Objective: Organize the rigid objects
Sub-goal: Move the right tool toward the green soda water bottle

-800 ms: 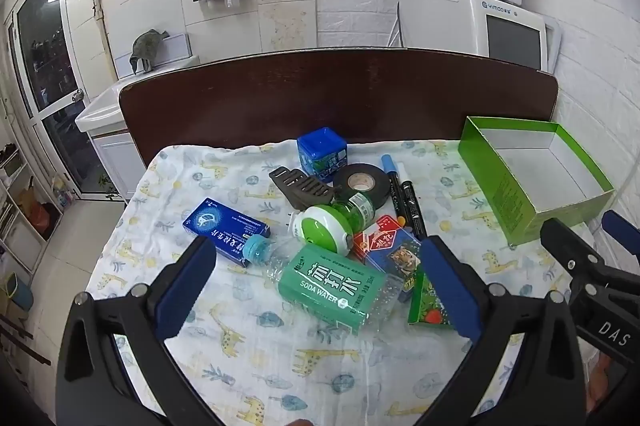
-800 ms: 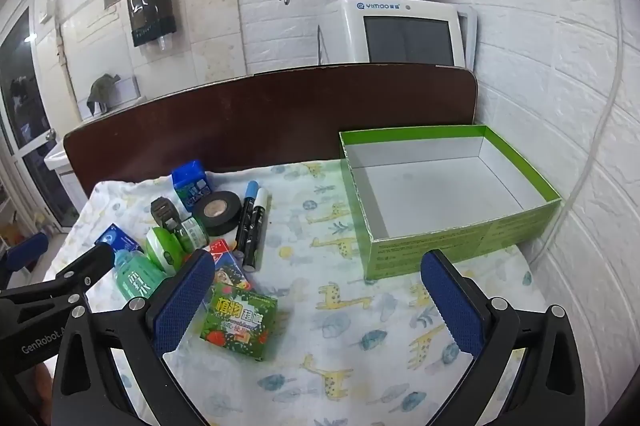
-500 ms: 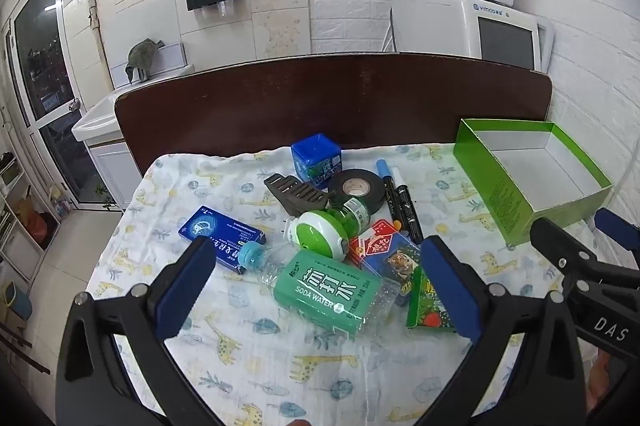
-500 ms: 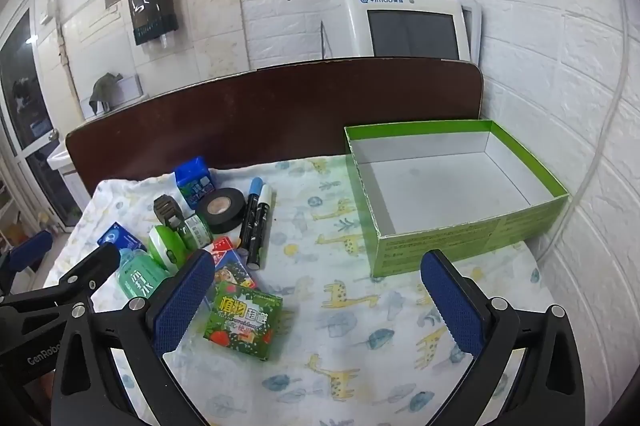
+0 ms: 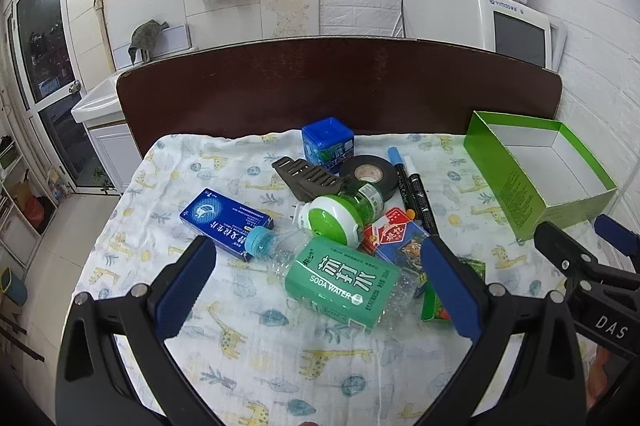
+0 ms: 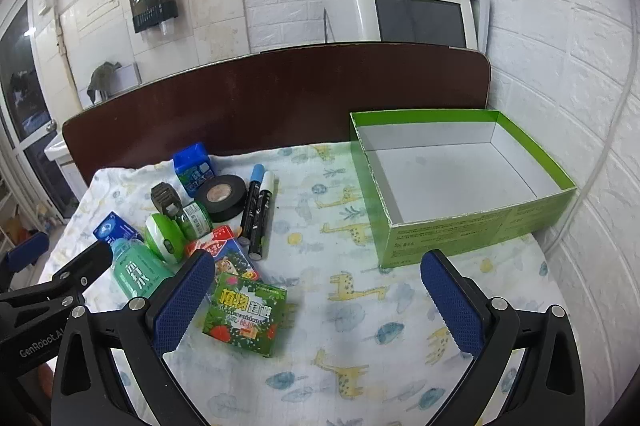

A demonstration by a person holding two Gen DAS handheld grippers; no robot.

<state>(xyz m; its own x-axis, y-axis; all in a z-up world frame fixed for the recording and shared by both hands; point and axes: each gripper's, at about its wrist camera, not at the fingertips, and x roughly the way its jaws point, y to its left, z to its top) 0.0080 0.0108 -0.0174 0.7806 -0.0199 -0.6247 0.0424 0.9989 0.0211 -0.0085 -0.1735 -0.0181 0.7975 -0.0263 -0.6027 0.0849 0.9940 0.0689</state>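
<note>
Our left gripper (image 5: 316,282) and right gripper (image 6: 312,300) hover with fingers wide apart, empty. Just beyond, the soda water bottle (image 5: 340,280) lies in a touching pile on the bench; grabbing it could drag neighbours. The green box (image 6: 460,186) sits empty, farther right.

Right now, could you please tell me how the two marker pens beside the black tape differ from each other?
The blue-capped marker has a blue cap, while the white-capped marker has a white one. The blue-capped marker lies next to the black tape roll, and the white-capped marker lies on its far side, nearer the green box. Both have black barrels and lie flat, side by side, caps pointing toward the headboard.
</note>
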